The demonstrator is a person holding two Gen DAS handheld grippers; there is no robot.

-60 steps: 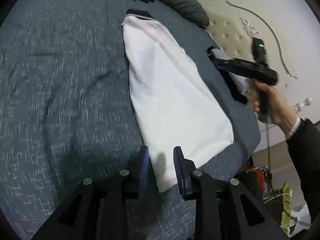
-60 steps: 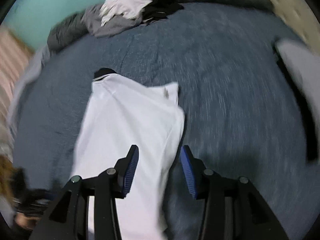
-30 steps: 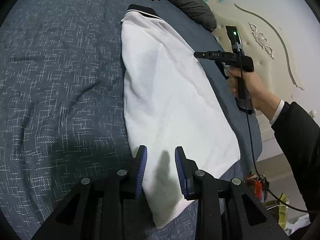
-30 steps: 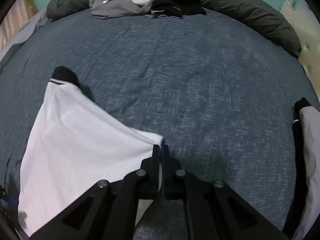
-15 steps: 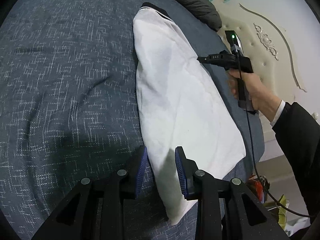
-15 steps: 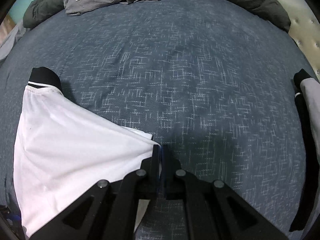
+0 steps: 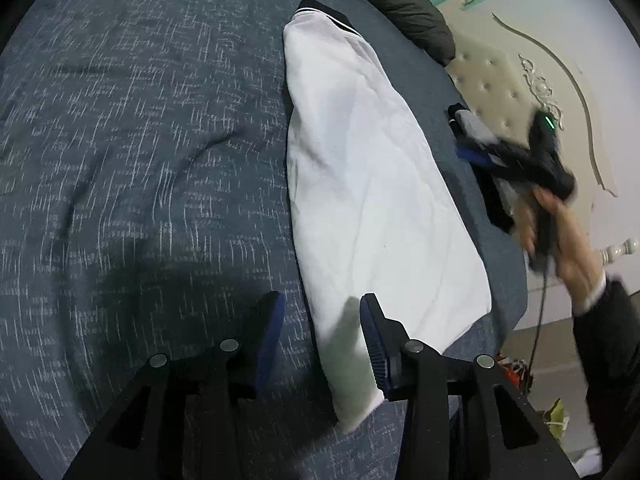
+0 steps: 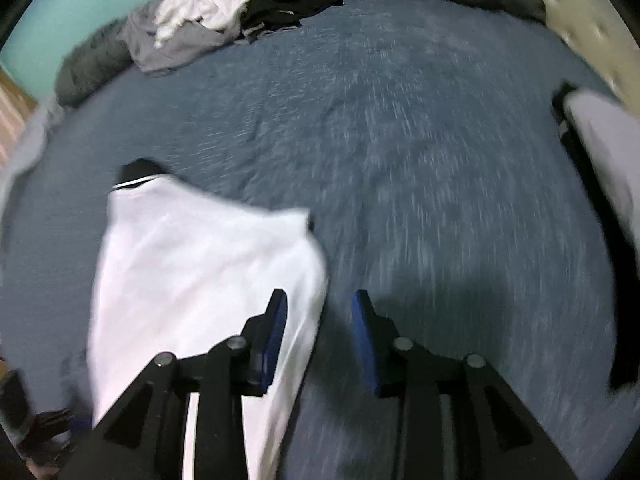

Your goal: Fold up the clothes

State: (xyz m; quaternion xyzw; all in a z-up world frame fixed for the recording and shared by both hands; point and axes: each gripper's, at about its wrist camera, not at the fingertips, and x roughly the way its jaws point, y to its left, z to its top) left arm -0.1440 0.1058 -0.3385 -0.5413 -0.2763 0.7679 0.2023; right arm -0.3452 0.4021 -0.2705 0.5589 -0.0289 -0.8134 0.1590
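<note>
White shirt with black collar [image 7: 372, 184] is lying lengthwise-folded on the blue-grey speckled bedspread [image 7: 140, 140], just let go as left gripper [image 7: 322, 334] and right gripper [image 8: 318, 334] are being spread, nothing pinched; cross folds and the heaped clothes pile [image 8: 224, 12] are being judged outstanding.

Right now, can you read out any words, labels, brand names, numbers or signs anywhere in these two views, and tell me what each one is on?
None can be read.
White shirt: plain, no print or tag visible.
Right claw: motion-blurred; only a green light shows, any marking is unreadable.
Clothes pile: blurred, no lettering can be made out.
Bedspread: a woven fleck pattern only.
</note>
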